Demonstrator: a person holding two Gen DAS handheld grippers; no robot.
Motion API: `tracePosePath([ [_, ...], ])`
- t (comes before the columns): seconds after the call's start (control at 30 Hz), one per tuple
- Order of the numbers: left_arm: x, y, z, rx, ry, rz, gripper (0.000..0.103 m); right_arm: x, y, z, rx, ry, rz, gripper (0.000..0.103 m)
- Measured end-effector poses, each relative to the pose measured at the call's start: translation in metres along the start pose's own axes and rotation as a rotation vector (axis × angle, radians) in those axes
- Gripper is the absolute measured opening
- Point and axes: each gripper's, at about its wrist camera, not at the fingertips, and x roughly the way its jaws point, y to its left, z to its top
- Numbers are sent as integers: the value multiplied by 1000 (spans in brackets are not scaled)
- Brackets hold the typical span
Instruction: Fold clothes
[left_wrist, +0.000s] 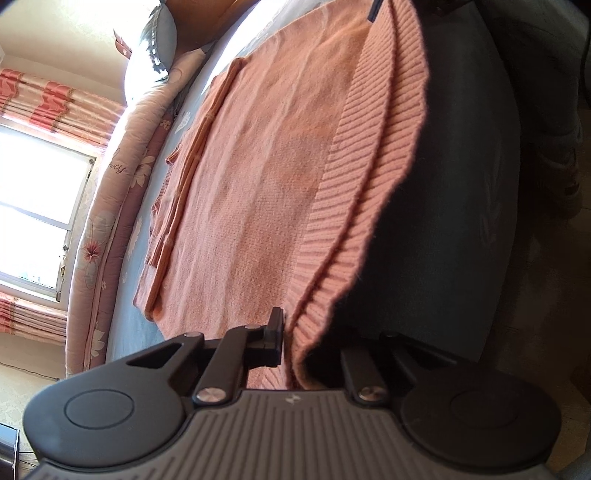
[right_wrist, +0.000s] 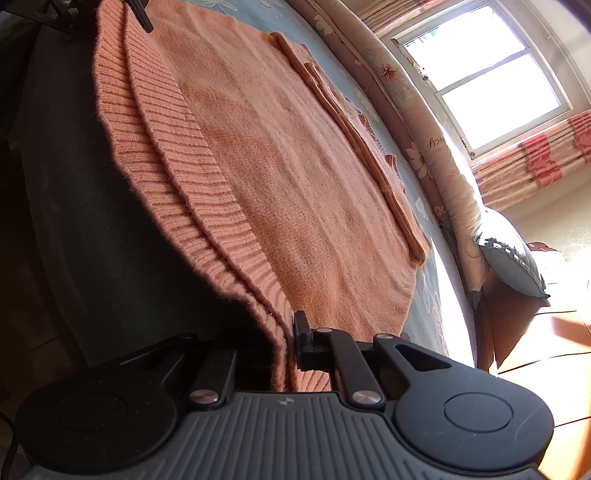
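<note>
Here, each hand-held gripper, left (left_wrist: 295, 343) and right (right_wrist: 286, 343), apparently clamped on the orange sweater's (left_wrist: 258, 177) ribbed hem.

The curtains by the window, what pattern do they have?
The curtains have wavy coral-red and cream bands, clearest in the left wrist view.

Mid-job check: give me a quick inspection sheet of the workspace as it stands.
Surface: bed with blue-grey sheet.
Job's things: orange knit sweater spread flat, ribbed hem lifted at the near edge.
Clutter: rolled floral quilt and grey pillow along the far side.
Grippers: left gripper and right gripper each shut on a hem corner.
Cables: nothing seen.
Surroundings: sunlit window, striped curtains.
</note>
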Motion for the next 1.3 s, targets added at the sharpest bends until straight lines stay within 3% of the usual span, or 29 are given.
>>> tracePosePath([
  [0.63,2,27,11,150,-11,67,5,-8,-31,19,-101,-72,-131,11],
  [1.3,58,92,40,91,5,188,5,37,-80,50,-64,-114,-251,11],
])
